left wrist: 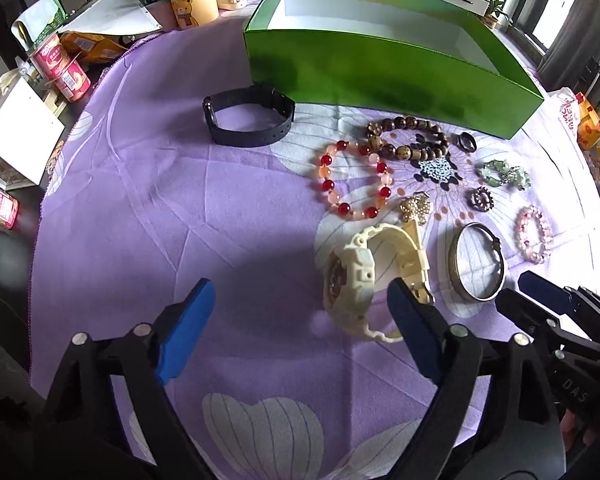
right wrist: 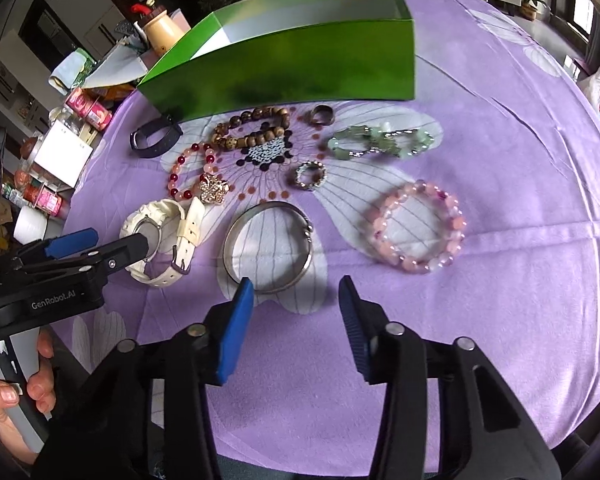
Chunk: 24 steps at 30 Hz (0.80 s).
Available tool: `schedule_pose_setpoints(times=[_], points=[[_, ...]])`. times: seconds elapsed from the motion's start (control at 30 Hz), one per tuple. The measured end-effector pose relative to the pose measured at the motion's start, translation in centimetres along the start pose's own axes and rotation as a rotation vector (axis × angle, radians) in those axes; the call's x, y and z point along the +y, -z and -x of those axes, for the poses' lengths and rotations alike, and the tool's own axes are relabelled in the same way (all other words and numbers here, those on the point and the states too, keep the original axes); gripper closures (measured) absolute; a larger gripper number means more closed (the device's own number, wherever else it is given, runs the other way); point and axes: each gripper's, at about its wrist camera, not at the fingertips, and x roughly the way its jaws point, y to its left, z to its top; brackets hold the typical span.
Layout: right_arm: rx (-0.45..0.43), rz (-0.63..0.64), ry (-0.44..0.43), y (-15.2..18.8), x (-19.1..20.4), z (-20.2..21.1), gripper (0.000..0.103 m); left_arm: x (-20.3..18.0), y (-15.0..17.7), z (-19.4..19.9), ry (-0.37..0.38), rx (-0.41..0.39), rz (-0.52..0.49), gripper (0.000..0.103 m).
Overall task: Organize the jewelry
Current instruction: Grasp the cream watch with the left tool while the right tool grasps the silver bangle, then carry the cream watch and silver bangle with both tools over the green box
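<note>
While both grippers hang released, left gripper (left wrist: 300, 320) sits nearest the cream watch (left wrist: 364, 276), right gripper (right wrist: 296, 320) just short of the silver bangle (right wrist: 268, 248).

Jewelry laid out on a purple floral cloth (right wrist: 500, 240), seen over the right gripper (right wrist: 296, 320).

Right gripper: blue pads apart, nothing between them, just short of a silver bangle (right wrist: 268, 246). Left gripper (right wrist: 112, 244): over a cream watch (right wrist: 160, 236). Also present: pink bead bracelet (right wrist: 416, 228), green stone bracelet (right wrist: 380, 142), brown wooden beads (right wrist: 252, 128), red bead bracelet (right wrist: 192, 172), gold brooch (right wrist: 213, 191), two rings, black band (right wrist: 156, 140), green box (right wrist: 284, 68) behind.
</note>
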Motion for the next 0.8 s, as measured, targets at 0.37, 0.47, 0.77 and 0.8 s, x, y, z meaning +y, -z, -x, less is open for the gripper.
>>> schedule_pose_setpoints(times=[0.37,0.47,0.77,0.8], points=[[-0.062,0.164,0.183,-0.9,1.8,-1.5,0.099,-0.6,-0.4,-1.7,0.024,0.047,-0.047,0.068],[-0.078,0.193,0.188,-0.9,1.9,-1.6,0.101,-0.6,-0.2,-2.0,0.032,0.042,-0.045,0.08],[-0.182,0.202,0.181,-1.2,2.0,1.0,0.101,1.0,-0.3,-1.0,0.068,0.004,-0.001,0.086],[-0.198,0.203,0.183,-1.3,2.0,1.4,0.101,1.0,-0.4,-0.8,0.071,-0.001,0.002,0.086]])
